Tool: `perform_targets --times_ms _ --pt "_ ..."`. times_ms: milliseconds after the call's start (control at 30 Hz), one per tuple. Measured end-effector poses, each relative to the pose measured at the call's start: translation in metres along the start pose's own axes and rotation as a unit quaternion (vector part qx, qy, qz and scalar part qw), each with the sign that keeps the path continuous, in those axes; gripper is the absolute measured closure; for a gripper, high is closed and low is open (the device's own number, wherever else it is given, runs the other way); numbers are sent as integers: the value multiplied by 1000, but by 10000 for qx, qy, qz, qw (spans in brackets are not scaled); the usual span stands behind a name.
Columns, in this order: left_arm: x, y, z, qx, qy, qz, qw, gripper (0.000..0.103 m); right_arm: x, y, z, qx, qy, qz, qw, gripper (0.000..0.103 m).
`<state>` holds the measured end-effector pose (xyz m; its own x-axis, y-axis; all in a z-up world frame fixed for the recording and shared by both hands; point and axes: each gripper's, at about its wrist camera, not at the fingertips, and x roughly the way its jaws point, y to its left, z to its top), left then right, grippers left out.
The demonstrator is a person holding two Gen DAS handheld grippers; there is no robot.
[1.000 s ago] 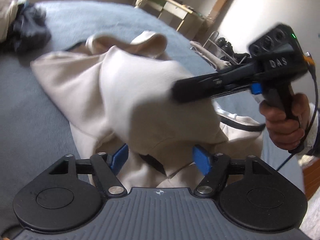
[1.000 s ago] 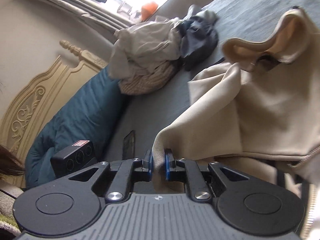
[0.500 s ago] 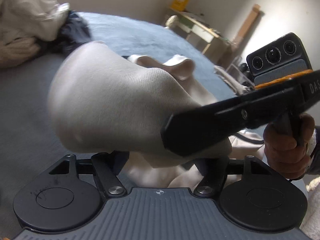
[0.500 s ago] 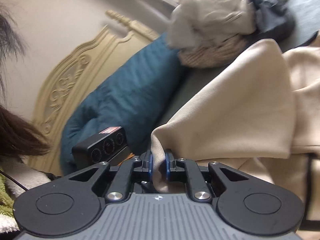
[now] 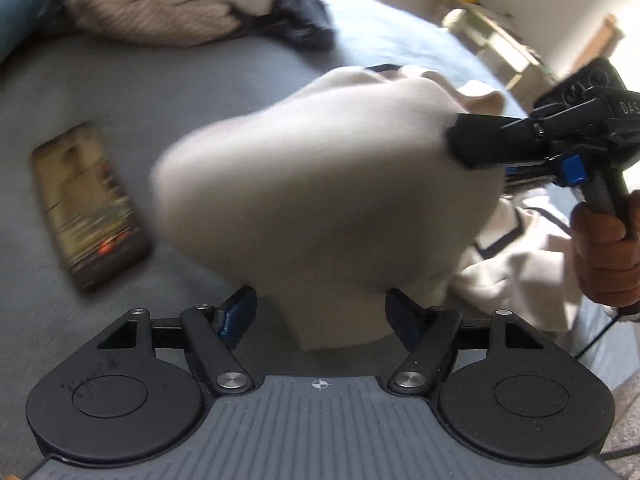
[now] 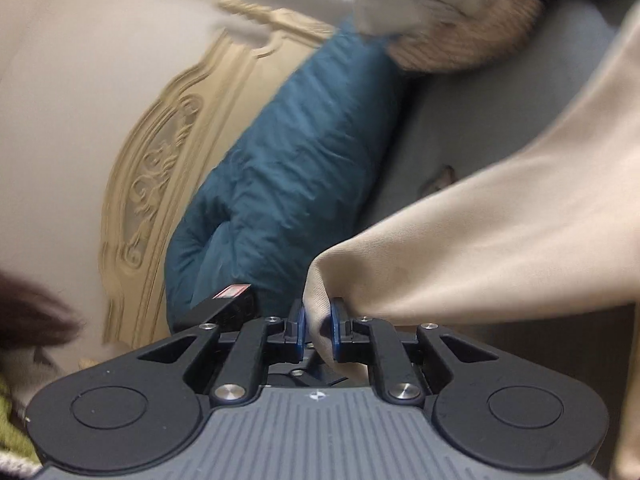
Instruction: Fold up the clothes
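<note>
A cream garment (image 5: 320, 200) lies on the grey bed (image 5: 168, 92), one fold of it lifted and blurred. In the left wrist view that fold hangs between my left gripper's (image 5: 320, 312) blue pads, which stand apart from it while the jaws are opening. My right gripper (image 6: 317, 324) is shut on a bunched edge of the cream garment (image 6: 500, 240), which stretches away to the right. In the left wrist view, the right gripper (image 5: 458, 140) enters from the right, held by a hand (image 5: 604, 256), its tip at the raised fold.
A phone (image 5: 88, 208) lies on the sheet to the left. A pile of clothes (image 5: 160, 12) and a dark garment (image 5: 304, 28) sit at the far end. A teal quilt (image 6: 288, 168) lies against the carved headboard (image 6: 160, 152). Furniture (image 5: 504, 40) stands beyond the bed.
My right gripper has carried its cloth edge across toward the headboard side, lifting the fold over my left gripper. The left view has swung left, and the phone has come into sight.
</note>
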<state>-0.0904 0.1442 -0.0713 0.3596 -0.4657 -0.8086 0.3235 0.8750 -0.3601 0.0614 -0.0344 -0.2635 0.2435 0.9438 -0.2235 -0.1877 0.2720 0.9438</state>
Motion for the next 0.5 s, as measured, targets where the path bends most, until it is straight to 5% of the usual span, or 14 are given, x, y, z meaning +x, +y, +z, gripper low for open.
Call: perform_targets --times_ms 233,300,400,500 --pt "-8 25 -12 -299 175 232 9991 31 -8 -7 10 656 -304 1139 9909 86" --pt "-13 32 -15 -288 221 397 9986 31 -8 -24 6 1036 -312 1145 9875 86" --pt "-19 39 -16 -317 230 540 9978 31 2 -51 -7 1174 -33 -182 9929 82" --pt "-25 42 -14 -312 89 640 9974 31 15 -68 -21 953 391 -1695 9801 62"
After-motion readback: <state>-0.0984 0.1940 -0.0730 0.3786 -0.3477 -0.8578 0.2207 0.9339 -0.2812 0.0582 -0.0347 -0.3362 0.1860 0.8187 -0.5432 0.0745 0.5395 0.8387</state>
